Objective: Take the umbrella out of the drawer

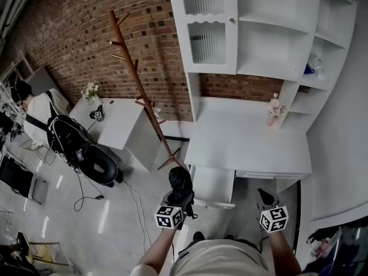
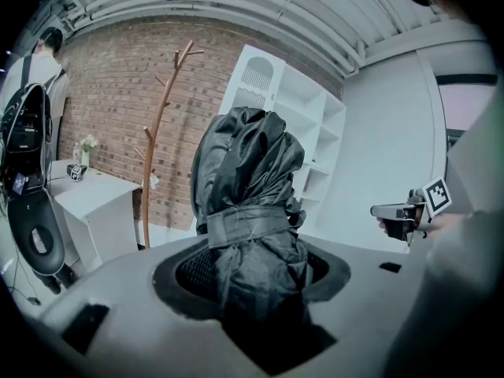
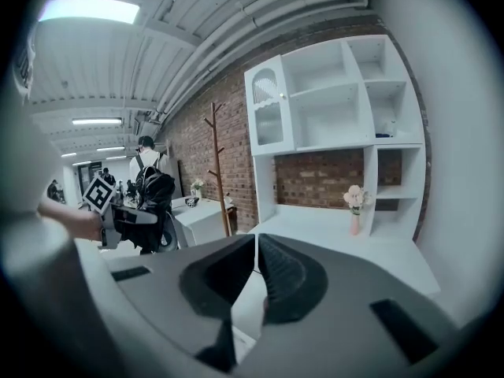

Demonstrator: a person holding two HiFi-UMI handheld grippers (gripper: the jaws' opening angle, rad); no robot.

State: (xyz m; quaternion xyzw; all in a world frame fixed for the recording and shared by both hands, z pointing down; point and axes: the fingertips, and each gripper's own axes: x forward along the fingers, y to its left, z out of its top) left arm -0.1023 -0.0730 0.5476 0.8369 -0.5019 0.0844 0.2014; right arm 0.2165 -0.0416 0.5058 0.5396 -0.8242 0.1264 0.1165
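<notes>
A black folded umbrella (image 1: 180, 180), bound with a strap, stands up between the jaws of my left gripper (image 1: 177, 193), which is shut on it. In the left gripper view the umbrella (image 2: 248, 203) fills the middle and hides the gap of the left gripper (image 2: 253, 274). It hangs in the air just left of the open white drawer (image 1: 214, 186) under the desk. My right gripper (image 1: 263, 195) hovers to the right of the drawer. In the right gripper view the right gripper (image 3: 256, 250) holds nothing, and its pads all but touch.
A white desk (image 1: 247, 145) with shelves above carries a small flower vase (image 1: 275, 111). A wooden coat rack (image 1: 141, 91) leans at the left beside a low white table (image 1: 118, 122). A person (image 1: 37, 111) sits far left, near a black chair (image 1: 92, 163) and floor cables.
</notes>
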